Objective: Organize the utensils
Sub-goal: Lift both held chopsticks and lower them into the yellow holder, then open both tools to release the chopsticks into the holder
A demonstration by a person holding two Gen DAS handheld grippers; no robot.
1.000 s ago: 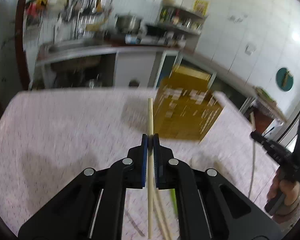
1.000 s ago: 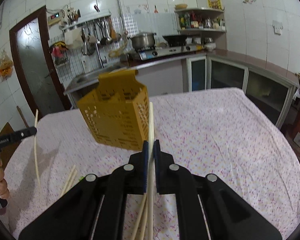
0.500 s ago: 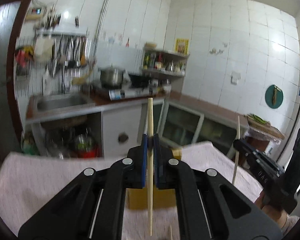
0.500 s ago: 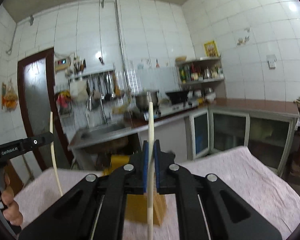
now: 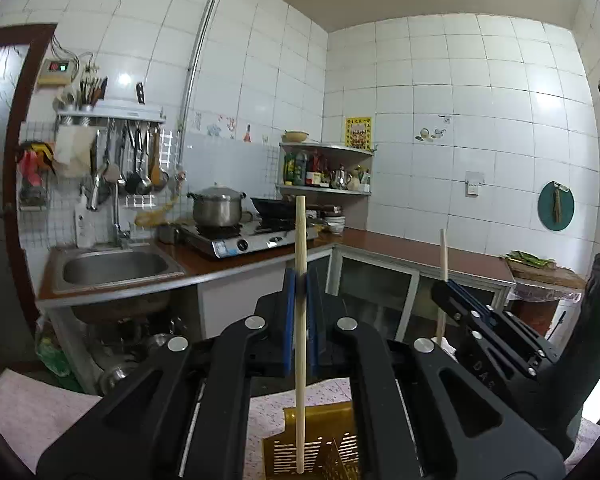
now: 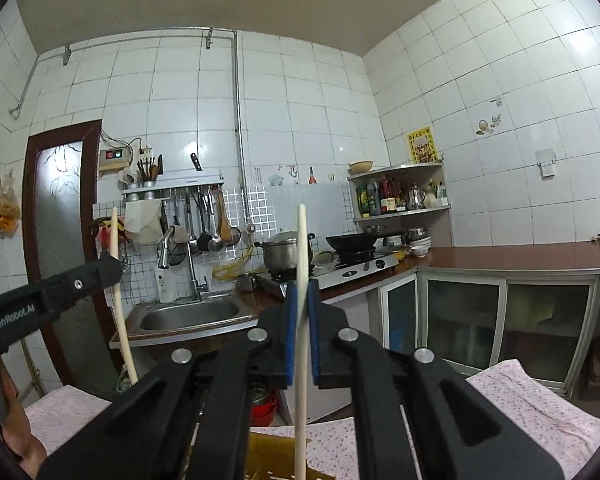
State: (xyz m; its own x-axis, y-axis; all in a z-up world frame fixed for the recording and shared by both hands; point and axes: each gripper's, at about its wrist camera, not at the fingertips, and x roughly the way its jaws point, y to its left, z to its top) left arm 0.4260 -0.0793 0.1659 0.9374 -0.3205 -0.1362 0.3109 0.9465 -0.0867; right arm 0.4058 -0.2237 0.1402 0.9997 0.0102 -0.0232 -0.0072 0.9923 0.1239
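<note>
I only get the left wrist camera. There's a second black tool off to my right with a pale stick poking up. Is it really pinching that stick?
Observer: Yes. The right wrist view looks straight along the right gripper, and its blue pads are shut on the chopstick, which stands upright.
Visitor: And who holds the tool my camera sits on?
Observer: A person's hand shows at the lower left of that view, below the left gripper.
Visitor: Any writing on that tool?
Observer: Yes, white lettering on its side reads GenRobot.AI.
</note>
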